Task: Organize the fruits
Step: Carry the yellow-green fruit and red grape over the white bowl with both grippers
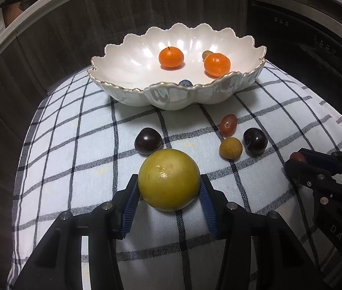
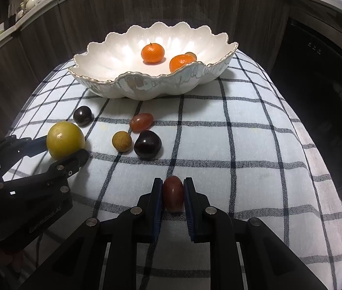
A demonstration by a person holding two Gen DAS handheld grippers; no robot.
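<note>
Fruits sat on the checked cloth [image 1: 74, 145] before the bowl [image 1: 127, 55]. Left view: your left tongs [image 1: 168, 188] clamped the yellow fruit [image 1: 169, 179]; lift straight. Right view: right tongs [image 2: 172, 194] pinched the red grape [image 2: 172, 193]; squeeze gently, clear the rim.

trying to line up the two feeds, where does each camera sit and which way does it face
Left wrist: on the left gripper, looking down-forward at the yellow fruit it grips; right gripper at right edge.
Right wrist: on the right gripper, shut on a red grape; left gripper at left.
Shared: white bowl with two mandarins, loose fruit, checked cloth.
</note>
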